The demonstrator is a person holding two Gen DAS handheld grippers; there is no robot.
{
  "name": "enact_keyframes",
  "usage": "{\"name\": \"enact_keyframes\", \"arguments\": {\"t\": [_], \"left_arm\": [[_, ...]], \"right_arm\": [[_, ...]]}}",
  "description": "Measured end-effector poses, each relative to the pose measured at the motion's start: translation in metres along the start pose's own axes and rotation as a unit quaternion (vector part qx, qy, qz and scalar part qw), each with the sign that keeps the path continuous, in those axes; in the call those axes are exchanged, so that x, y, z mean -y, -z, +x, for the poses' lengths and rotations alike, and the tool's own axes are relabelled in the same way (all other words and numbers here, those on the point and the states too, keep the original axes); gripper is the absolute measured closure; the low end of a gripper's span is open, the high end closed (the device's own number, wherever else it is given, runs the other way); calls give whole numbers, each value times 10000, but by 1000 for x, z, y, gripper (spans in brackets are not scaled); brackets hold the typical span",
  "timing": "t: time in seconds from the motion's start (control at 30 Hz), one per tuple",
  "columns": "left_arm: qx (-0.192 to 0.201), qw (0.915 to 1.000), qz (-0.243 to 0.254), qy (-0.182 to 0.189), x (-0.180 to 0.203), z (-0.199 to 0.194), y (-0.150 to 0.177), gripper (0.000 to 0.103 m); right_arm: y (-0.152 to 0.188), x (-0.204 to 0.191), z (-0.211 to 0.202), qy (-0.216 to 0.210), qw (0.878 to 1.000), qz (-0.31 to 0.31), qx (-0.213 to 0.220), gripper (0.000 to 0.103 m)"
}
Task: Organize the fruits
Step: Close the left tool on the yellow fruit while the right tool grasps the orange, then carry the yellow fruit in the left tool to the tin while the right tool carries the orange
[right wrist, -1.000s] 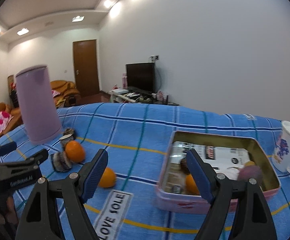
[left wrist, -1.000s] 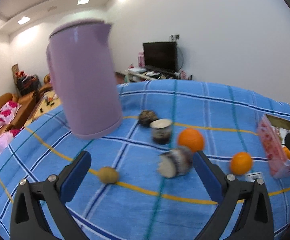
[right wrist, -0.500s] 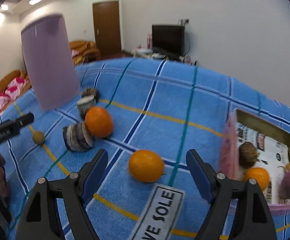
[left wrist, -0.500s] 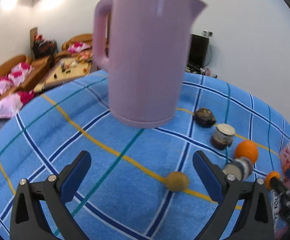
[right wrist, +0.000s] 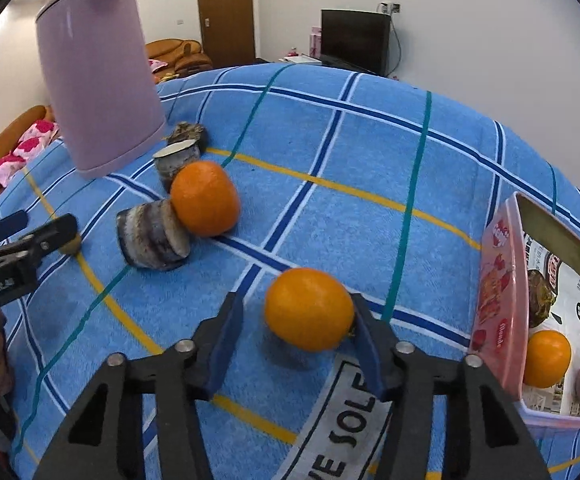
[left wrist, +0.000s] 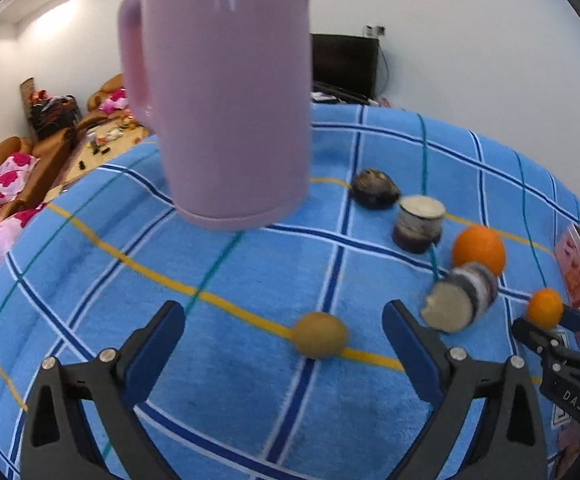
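The right claw (right wrist: 296, 332) stands open around an orange (right wrist: 309, 309) on the blue checked cloth (right wrist: 330, 216); its right finger touches the fruit, the left stands apart. A second orange (right wrist: 204, 198) lies beside a striped cylinder (right wrist: 153, 240). Behind them stands a purple jug (right wrist: 98, 68). At right, a pink tin (right wrist: 498, 304) holds a third orange (right wrist: 546, 358).

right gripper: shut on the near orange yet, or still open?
Open. The right gripper straddles the small orange: the right finger touches it, while blue cloth shows between it and the left finger.
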State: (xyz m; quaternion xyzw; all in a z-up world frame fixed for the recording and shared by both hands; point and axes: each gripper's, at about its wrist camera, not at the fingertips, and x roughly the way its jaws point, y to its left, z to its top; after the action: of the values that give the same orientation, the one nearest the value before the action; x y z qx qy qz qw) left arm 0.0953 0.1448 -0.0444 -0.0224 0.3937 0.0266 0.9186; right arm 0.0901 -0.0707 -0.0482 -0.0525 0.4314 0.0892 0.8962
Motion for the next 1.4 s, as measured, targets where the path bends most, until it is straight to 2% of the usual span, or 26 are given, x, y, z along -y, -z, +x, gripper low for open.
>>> {"name": "enact_keyframes", "arguments": {"t": [0.03, 0.07, 0.1, 0.17, 0.23, 0.37, 0.4, 0.5, 0.57, 0.67, 0.77, 0.83, 0.9, 1.13, 1.4], "left_arm": [[-53, 10000, -2, 20, 0, 1, 0, 3], [-178, 9998, -21, 63, 0, 6, 0, 9], [-267, 9996, -42, 97, -1, 9, -1, 20], [-479, 9986, -138, 162, -4, 16, -1, 33], [-459, 9985, -166, 236, -5, 16, -1, 38], [-416, 9986, -36, 338, 0, 14, -2, 67], [-405, 9986, -22, 329, 1, 14, -2, 70], [-352, 9986, -91, 392, -2, 11, -2, 71], [-182, 9986, -197, 453, -4, 5, -2, 71], [464, 9970, -265, 568, -2, -19, 0, 71], [1339, 9898, -9, 492, 12, -46, 4, 71], [1651, 9853, 198, 387, 21, -55, 5, 71], [1797, 9825, 325, 358, 26, -60, 5, 71], [1851, 9818, 364, 234, 33, -61, 6, 71], [1738, 9845, 152, 198, 32, -62, 10, 71]], "right_arm": [[1, -1, -1, -11, 10000, -19, 5, 56], [2, -2, -2, -21, 10000, -33, 11, 59], [3, -2, -4, -37, 10000, -45, 18, 63], [6, -1, -7, -75, 10000, -23, 29, 63], [8, -1, -9, -89, 9999, 36, 34, 63], [12, 5, -20, -207, 9994, 177, 210, 63], [13, 8, -23, -302, 9988, 240, 314, 63], [15, 14, -36, -491, 9961, 373, 626, 63], [17, 18, -46, -660, 9929, 429, 895, 63], [20, 19, -61, -920, 9859, 447, 1326, 63], [22, 17, -70, -1122, 9795, 445, 1612, 63], [23, 12, -75, -1074, 9785, 362, 1722, 63], [24, 8, -79, -949, 9778, 297, 1847, 63], [27, -1, -92, -91, 9764, 179, 2151, 63], [31, 2, -97, 43, 9758, 120, 2183, 63]]}}
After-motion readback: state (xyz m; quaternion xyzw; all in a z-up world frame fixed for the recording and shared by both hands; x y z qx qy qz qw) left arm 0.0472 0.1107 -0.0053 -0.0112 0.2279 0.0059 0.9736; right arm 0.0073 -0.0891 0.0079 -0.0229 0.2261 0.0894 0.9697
